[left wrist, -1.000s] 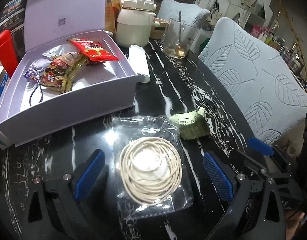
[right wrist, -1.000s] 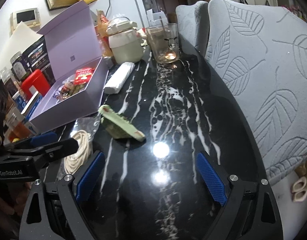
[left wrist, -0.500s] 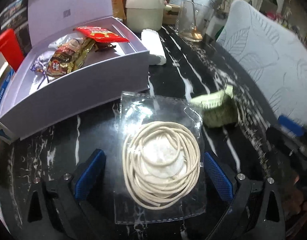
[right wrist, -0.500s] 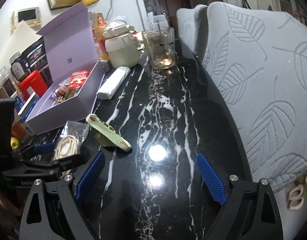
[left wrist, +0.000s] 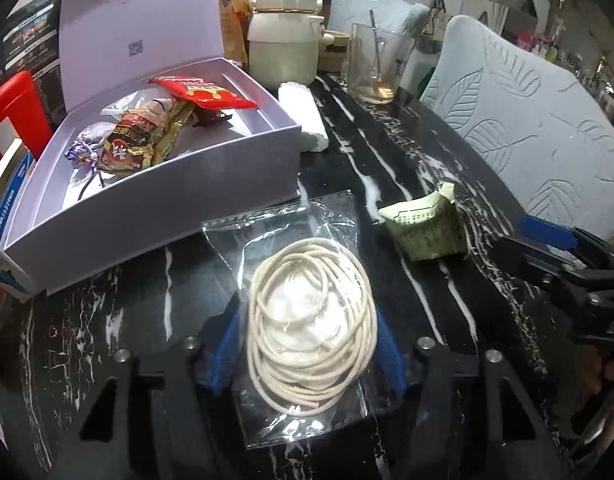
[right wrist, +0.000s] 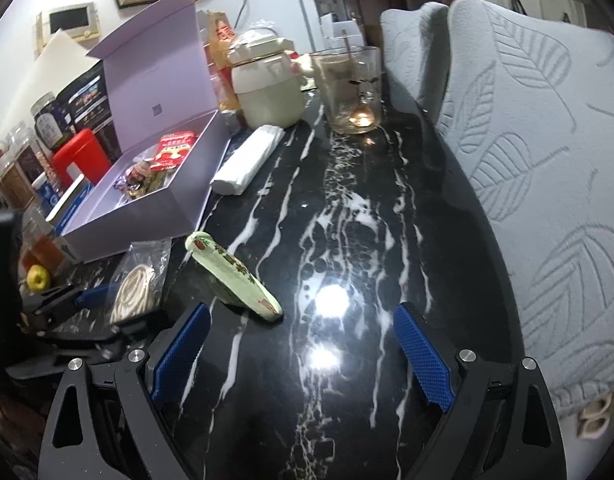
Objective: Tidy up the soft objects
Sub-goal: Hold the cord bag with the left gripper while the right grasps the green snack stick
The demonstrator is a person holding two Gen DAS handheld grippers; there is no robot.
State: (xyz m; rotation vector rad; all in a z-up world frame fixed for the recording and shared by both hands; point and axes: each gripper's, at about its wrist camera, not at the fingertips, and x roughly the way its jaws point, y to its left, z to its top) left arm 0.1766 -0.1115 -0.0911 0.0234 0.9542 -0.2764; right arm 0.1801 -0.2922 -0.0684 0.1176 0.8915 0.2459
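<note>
Clamping the bagged cord coil (left wrist: 313, 330) from both sides, your left gripper (left wrist: 307, 340), jaws just closed in, holds it near you, with the open lavender box (left wrist: 179, 204) far-left.

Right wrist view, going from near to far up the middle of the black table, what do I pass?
right gripper → green packet → white folded cloth → cream jar

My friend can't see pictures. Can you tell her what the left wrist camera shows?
The left gripper, its jaws just closing, squeezes a clear bag of coiled cream cord on a black marble table. Behind sit an open lilac box of snack packets, and a green packet to the right.
</note>
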